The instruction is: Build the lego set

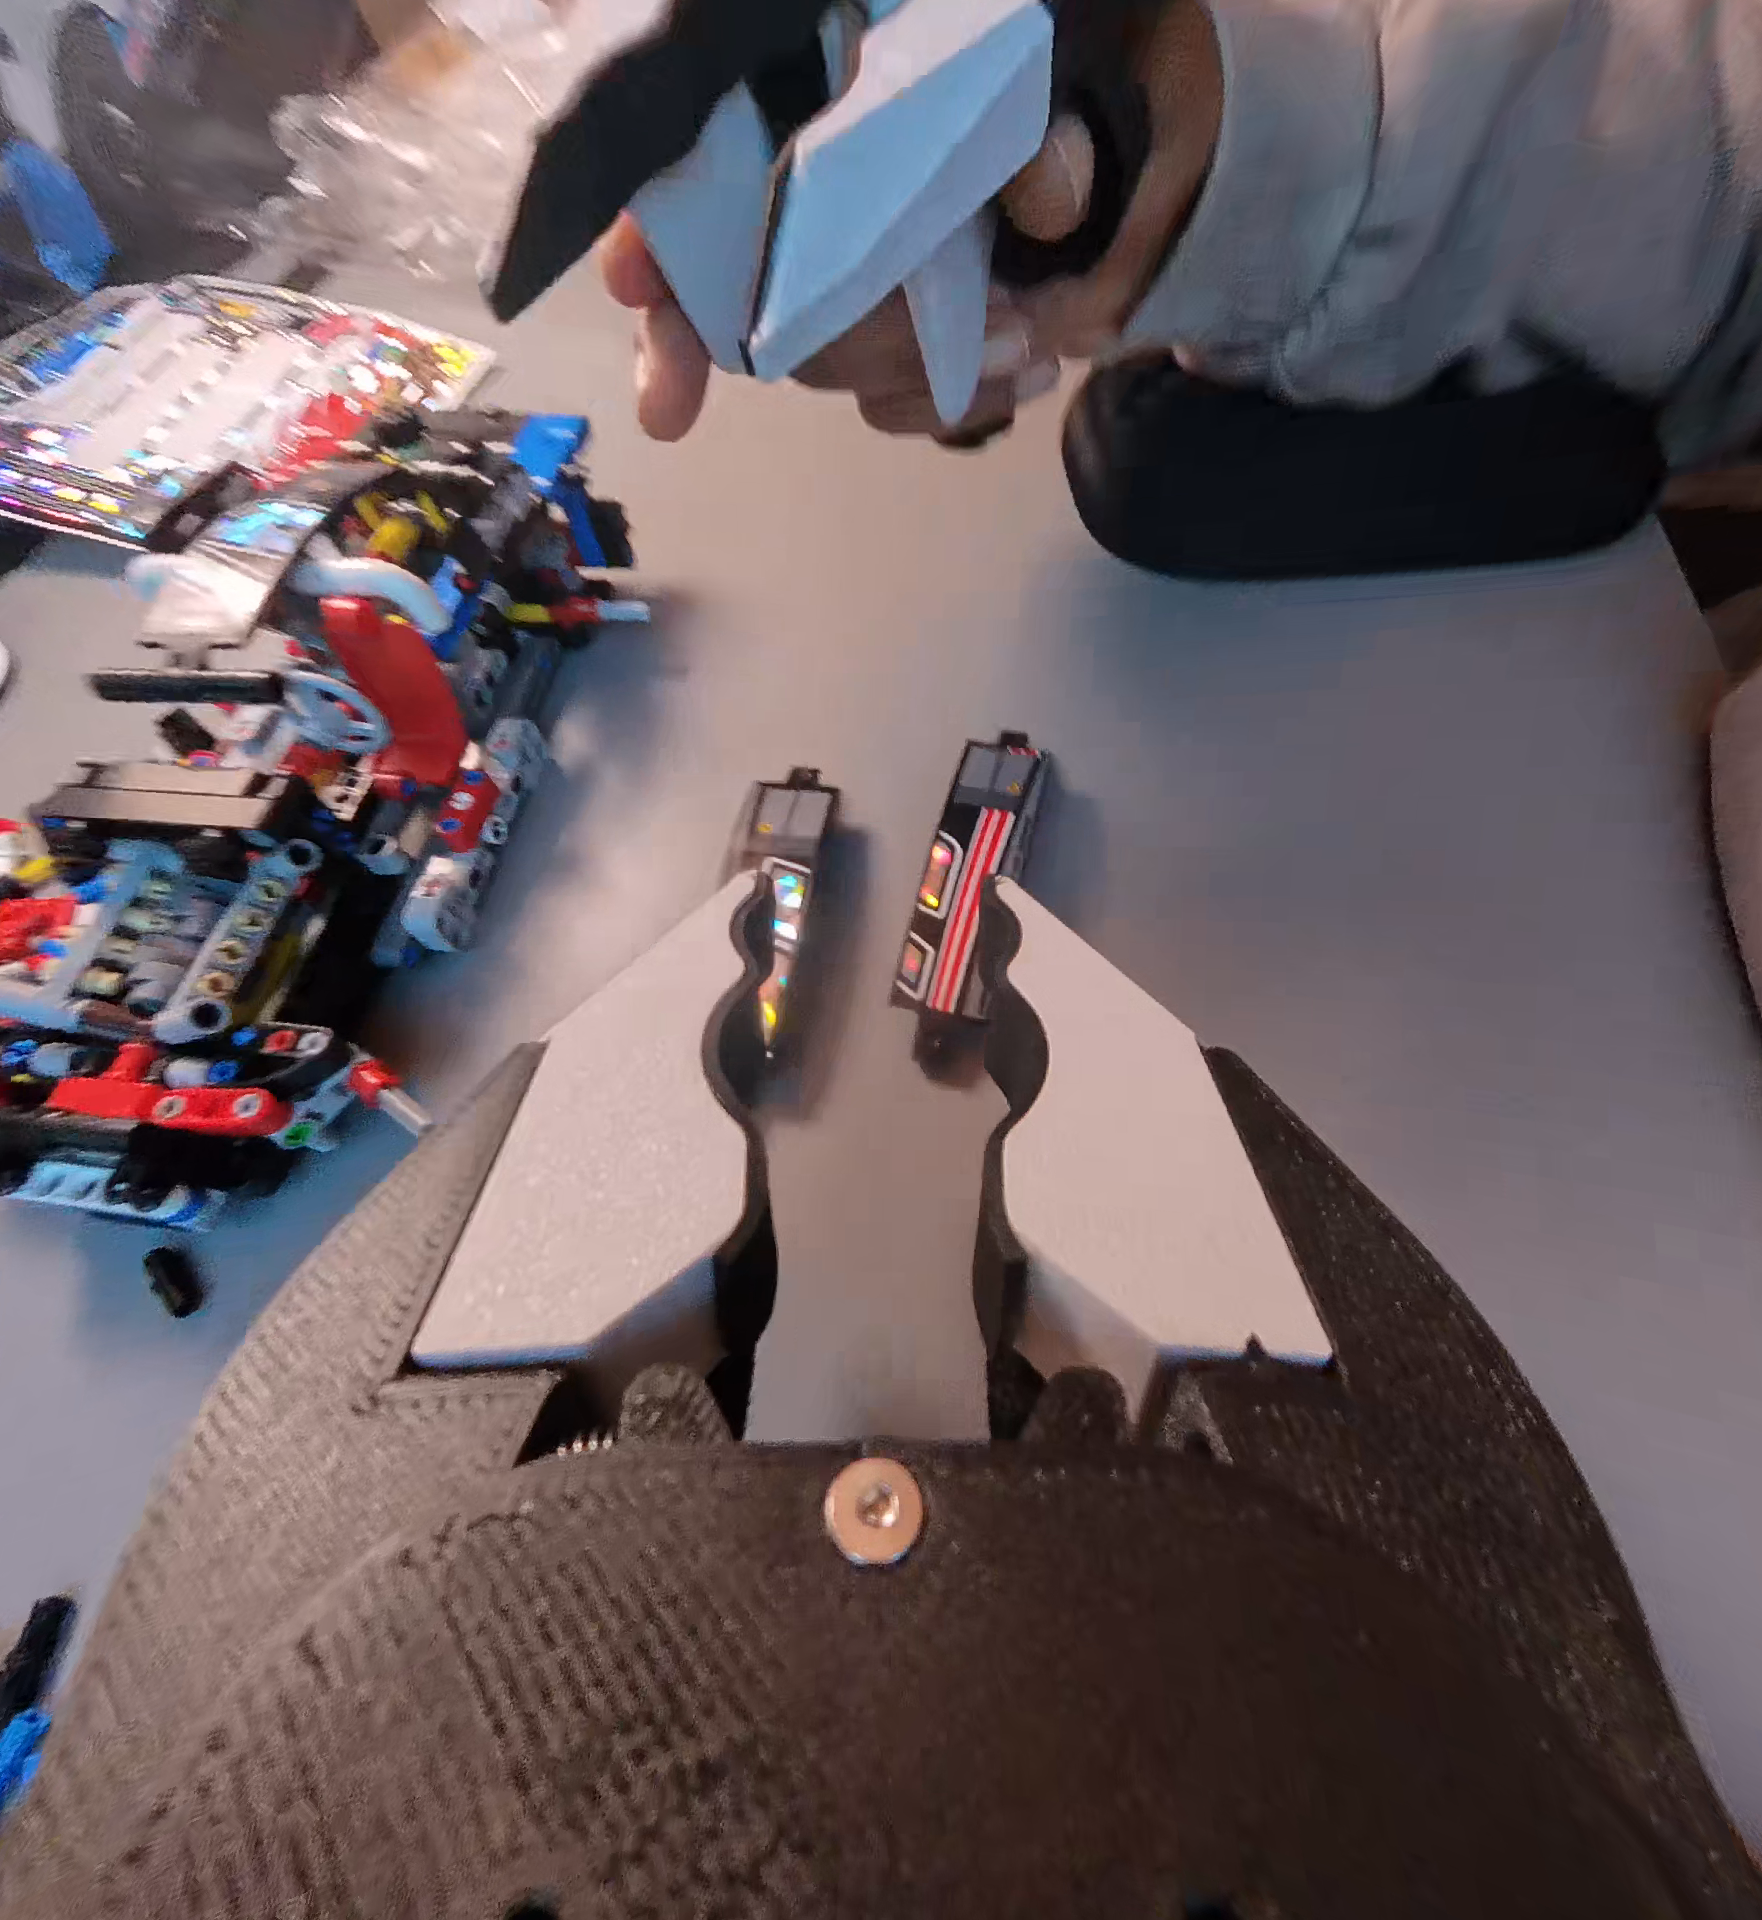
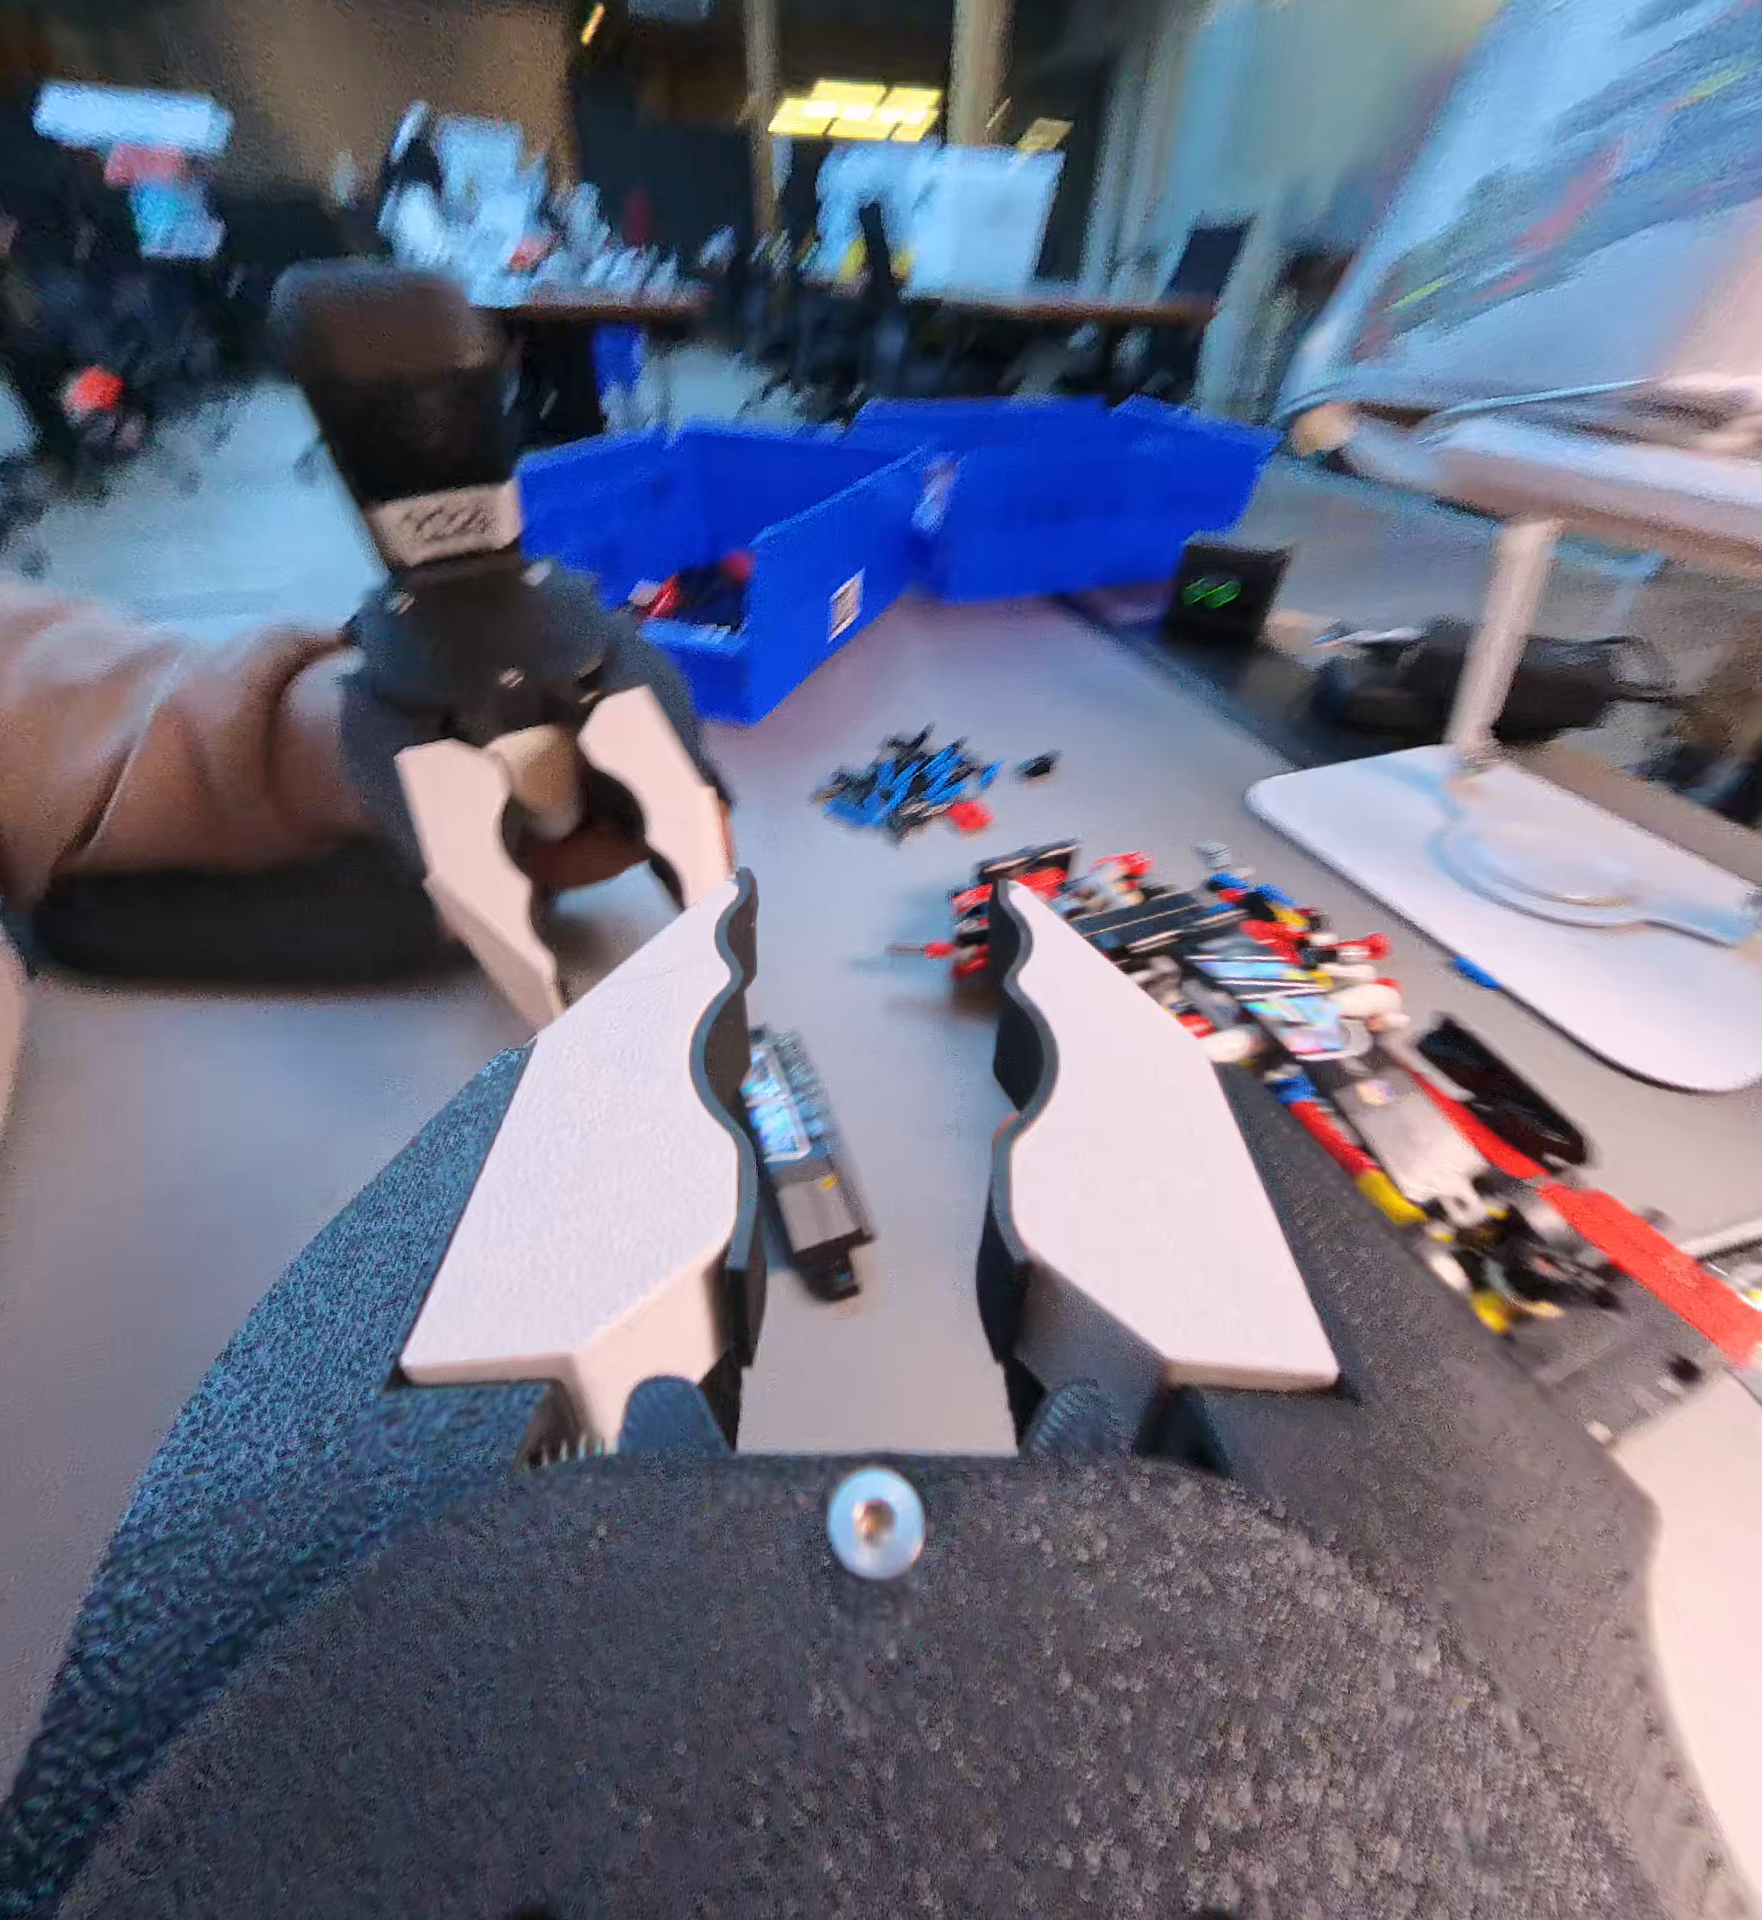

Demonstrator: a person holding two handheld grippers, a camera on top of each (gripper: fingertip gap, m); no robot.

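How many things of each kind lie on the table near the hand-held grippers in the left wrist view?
Long black stickered panels: 2
Partly built lego car: 1
Instruction booklet: 1
Loose black pin near the car: 1
Total: 5

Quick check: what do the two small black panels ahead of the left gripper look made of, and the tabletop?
Striped panel and plain panel: likely glossy moulded plastic, given hard edges, with shiny stickers showing rainbow glints. Table: smooth matte grey, probably laminate; cannot confirm.

Two panels (image 1: 789, 883) (image 1: 970, 883) lie right of chassis (image 1: 264, 831).
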